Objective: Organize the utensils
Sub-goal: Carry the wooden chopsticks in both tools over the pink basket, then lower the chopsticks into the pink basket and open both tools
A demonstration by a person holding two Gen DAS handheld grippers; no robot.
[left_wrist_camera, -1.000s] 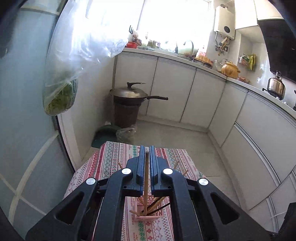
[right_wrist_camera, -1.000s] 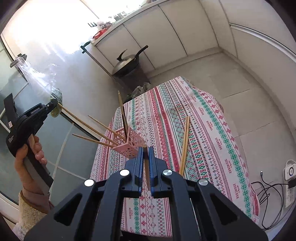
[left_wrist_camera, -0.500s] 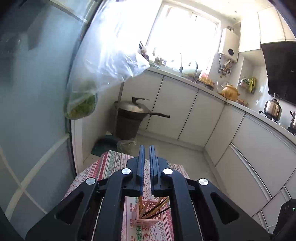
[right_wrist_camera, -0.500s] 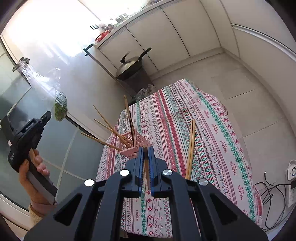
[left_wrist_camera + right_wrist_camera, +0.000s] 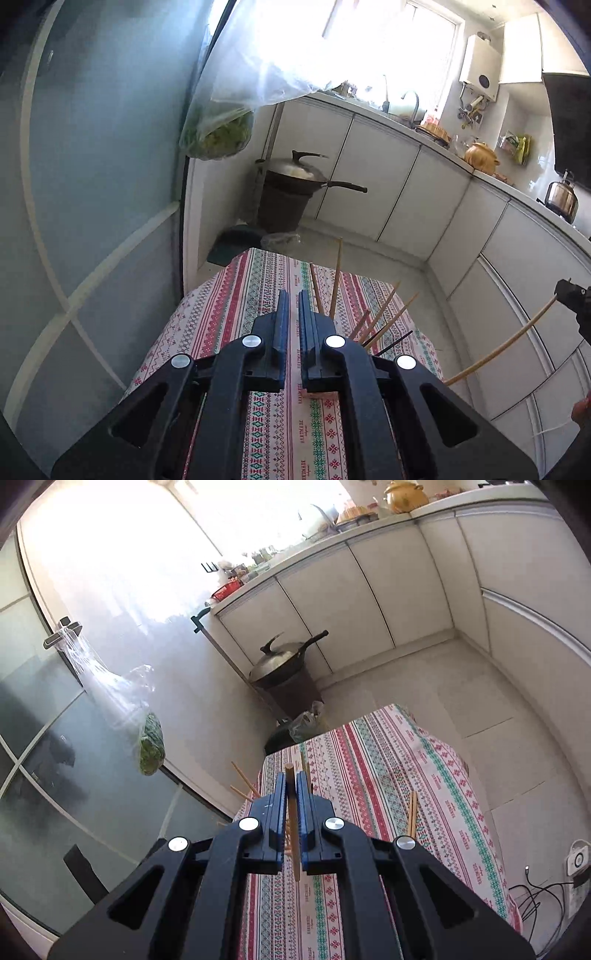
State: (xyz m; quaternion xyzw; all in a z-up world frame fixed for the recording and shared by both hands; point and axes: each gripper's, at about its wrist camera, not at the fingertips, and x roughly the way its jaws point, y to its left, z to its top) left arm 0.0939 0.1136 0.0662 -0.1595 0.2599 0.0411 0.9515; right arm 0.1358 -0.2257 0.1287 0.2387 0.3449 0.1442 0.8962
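The right gripper [image 5: 291,786] is clamped on a single wooden chopstick [image 5: 293,834], which runs lengthwise between the blue pads and protrudes past the tips at the far end. The left gripper [image 5: 290,306] has its fingers drawn together with only a narrow gap between them and nothing held. Reference landmark: the table covered by the striped patterned cloth [image 5: 399,775]. A cluster of chopsticks [image 5: 373,325] fans upward and outward over the cloth; their container is hidden behind the left gripper body (not visible in either view). One pair of chopsticks [image 5: 412,814] lies flat on the cloth, to the right of the right gripper — well apart from the cluster. In the left wrist view, the held chopstick appears beyond the table's right edge, ending at the right gripper at the frame border. A lidded wok [image 5: 282,659] stands on the floor beyond the table's far end.
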